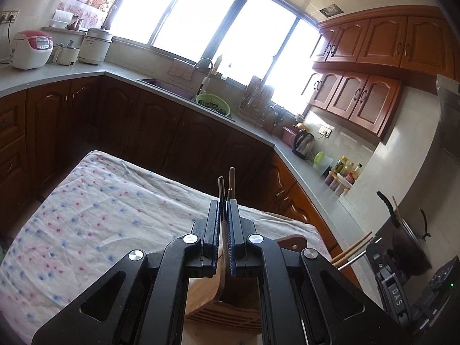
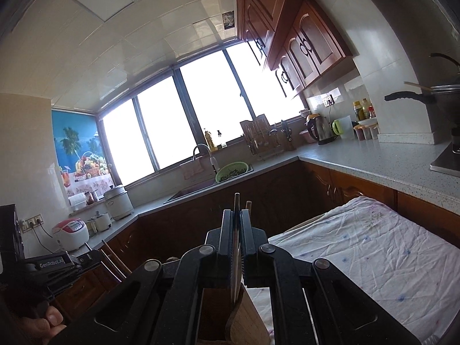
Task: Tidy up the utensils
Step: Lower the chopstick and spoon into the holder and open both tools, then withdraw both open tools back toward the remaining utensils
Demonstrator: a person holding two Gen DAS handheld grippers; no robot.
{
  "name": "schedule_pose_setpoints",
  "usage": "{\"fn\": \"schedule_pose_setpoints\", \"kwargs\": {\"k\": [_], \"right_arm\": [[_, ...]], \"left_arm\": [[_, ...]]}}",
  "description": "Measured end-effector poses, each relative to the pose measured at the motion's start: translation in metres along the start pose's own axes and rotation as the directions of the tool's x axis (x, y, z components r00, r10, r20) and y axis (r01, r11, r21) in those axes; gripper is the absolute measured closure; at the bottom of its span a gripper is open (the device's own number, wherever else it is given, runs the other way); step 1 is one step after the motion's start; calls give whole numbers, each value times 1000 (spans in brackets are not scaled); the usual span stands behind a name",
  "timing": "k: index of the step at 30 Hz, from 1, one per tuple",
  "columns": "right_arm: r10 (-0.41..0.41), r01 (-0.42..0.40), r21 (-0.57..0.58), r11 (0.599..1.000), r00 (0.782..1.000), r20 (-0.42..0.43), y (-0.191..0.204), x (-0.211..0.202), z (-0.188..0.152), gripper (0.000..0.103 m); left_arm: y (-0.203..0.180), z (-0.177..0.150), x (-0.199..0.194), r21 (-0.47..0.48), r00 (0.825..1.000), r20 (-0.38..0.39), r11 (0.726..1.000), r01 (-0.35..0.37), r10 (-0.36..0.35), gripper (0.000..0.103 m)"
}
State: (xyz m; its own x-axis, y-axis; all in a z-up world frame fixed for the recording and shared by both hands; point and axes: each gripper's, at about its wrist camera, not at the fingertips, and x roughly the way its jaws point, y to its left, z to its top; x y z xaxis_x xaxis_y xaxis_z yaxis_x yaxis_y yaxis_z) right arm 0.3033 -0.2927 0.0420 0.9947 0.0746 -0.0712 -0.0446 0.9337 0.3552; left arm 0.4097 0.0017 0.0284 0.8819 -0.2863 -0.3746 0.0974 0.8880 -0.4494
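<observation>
Left wrist: left gripper (image 1: pixel 224 201) pinching chopsticks (image 1: pixel 227 185) between nearly closed fingers, tips poking out beyond them, wooden holder (image 1: pixel 207 296) just below, clothed worktop (image 1: pixel 95 210) beyond.

Right wrist: right gripper (image 2: pixel 236 212) clamping chopsticks (image 2: pixel 237 201) likewise, holder (image 2: pixel 244 319) below the fingers.

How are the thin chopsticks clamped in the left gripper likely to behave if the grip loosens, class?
The chopsticks look thin, smooth and rigid, so they would probably slide rather than bend. The left gripper holds several at once; one may slip free. Dropped on the floral cloth, they would likely roll little, since it looks soft and wrinkled.
</observation>
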Motion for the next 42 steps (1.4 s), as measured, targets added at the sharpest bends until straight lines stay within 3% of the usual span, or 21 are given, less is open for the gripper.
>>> {"fn": "schedule_pose_setpoints", "kwargs": {"k": [4,18,20,21,22,23,24,26,28,30,32,42], "right_arm": [[5,-4,14,1000,998,-68,-2,12,-9,98],[23,-21,11,1000,989,-145,-5,17,-4,93],[37,-34,22,999,988,-149,-6,16,-4,91],[36,-33,26,999,988,-150,-7,15,-4,85],[31,-27,27,999,988,-149,-8,13,-4,79],[28,-24,31,999,989,-146,-9,11,-3,64],[32,-27,39,999,990,-139,-11,7,-2,47],[27,-21,49,999,992,-120,-13,-1,1,27],[24,-18,55,998,994,-108,-15,-8,5,16],[36,-29,67,997,994,-104,-18,-14,9,0],[52,-44,72,996,993,-110,-19,-20,12,0],[105,-109,-17,994,982,-158,-4,-69,24,0]], "left_arm": [[-7,-4,4,32,1000,-9,999,-7,7,99],[-6,-5,8,42,999,-43,999,-17,19,97],[-4,-4,5,34,999,-43,999,-22,23,86],[-4,-3,1,31,999,-37,999,-22,23,79],[-3,-3,-4,28,999,-28,999,-27,28,58],[-3,-3,-10,25,999,-14,999,-38,38,36],[-2,-3,-16,24,999,4,999,-47,46,29],[-1,-4,-29,36,998,27,998,-56,55,23],[0,-4,-38,47,997,25,996,-74,72,10],[2,-6,-49,51,997,31,996,-70,69,6],[4,-9,-59,61,997,24,995,-73,71,0],[4,-29,-113,86,996,-5,993,-87,88,0]]}}
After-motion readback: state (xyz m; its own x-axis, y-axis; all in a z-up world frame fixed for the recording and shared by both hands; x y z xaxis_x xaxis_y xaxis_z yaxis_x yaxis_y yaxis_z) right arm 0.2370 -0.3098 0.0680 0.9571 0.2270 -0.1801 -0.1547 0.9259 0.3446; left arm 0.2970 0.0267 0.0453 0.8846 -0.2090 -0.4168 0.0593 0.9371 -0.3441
